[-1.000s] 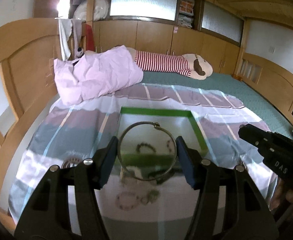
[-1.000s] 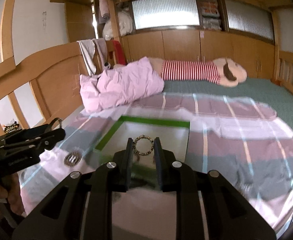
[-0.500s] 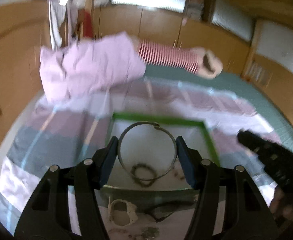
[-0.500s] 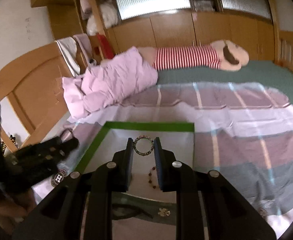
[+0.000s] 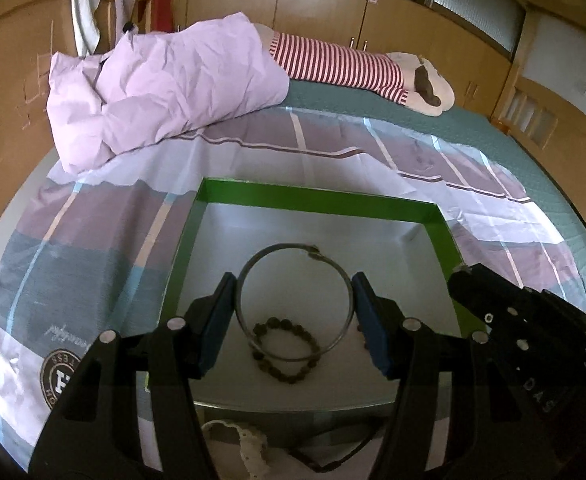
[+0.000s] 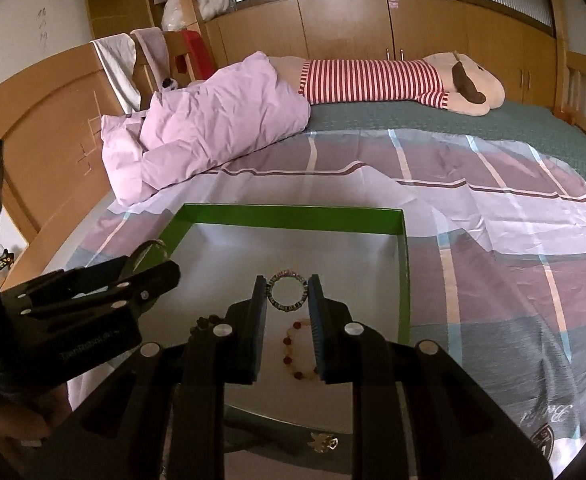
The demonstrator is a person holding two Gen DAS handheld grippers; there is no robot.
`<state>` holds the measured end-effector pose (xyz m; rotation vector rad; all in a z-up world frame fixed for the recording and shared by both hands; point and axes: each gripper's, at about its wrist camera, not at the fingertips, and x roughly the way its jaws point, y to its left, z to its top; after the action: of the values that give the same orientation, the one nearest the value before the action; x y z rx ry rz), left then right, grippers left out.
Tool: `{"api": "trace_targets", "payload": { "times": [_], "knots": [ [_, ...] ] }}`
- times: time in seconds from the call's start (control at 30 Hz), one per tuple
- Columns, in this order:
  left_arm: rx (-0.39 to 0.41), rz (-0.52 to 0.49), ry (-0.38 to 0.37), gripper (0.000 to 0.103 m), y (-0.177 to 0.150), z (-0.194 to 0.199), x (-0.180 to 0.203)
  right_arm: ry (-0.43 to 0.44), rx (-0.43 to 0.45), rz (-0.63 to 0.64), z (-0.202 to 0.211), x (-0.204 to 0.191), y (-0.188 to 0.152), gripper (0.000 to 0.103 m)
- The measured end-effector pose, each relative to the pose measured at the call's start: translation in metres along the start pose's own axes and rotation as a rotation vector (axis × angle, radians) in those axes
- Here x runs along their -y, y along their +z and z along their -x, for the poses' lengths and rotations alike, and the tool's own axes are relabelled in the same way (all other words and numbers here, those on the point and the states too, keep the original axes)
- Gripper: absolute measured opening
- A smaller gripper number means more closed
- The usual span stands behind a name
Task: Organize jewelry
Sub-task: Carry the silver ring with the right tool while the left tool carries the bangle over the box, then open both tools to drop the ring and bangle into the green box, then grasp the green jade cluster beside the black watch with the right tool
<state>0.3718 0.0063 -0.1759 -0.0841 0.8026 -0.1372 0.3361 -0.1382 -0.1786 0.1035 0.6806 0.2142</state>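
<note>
Two bracelets already sit in the green box (image 5: 317,200). Left hand-held gripper (image 5: 295,312) clamps a metal bangle (image 5: 293,248), right hand-held gripper (image 6: 287,308) pinches a beaded ring (image 6: 287,291). A white bracelet (image 5: 249,440) waits outside.

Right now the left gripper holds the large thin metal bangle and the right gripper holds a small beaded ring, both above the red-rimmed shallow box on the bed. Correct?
Not quite: the shallow box has a green rim, not red, as both wrist views show. The left gripper does hold the large thin metal bangle, and the right gripper the small beaded ring, both above that box.
</note>
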Motion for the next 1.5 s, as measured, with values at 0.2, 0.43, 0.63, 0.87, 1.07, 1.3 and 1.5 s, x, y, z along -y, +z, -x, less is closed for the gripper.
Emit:
{"api": "trace_targets", "payload": {
  "times": [0.2,0.43,0.63,0.87,1.07,1.3,1.5],
  "knots": [
    [0.073,-0.041,0.048,0.094,0.008,0.035,0.003,0.002,0.089,-0.027,0.034,0.007,0.011,0.041],
    [0.325,-0.095,0.059,0.099,0.008,0.165,-0.007,0.07,0.279,-0.039,0.137,0.016,0.016,0.051],
    [0.357,-0.104,0.105,0.099,-0.053,0.224,-0.033,0.08,0.351,0.015,0.205,0.015,-0.011,0.052],
    [0.199,-0.074,0.127,0.099,-0.12,0.217,-0.05,0.09,0.27,0.048,0.219,0.01,-0.064,0.053],
    [0.168,-0.101,0.15,0.099,-0.131,0.206,-0.046,0.099,0.268,0.066,0.214,-0.002,-0.068,0.052],
    [0.165,-0.09,0.14,0.099,-0.126,0.197,-0.043,0.107,0.24,0.089,0.205,-0.008,-0.074,0.052],
    [0.184,-0.039,0.137,0.099,-0.117,0.201,-0.047,0.155,0.013,0.093,0.139,-0.023,-0.096,0.052]
  ]
}}
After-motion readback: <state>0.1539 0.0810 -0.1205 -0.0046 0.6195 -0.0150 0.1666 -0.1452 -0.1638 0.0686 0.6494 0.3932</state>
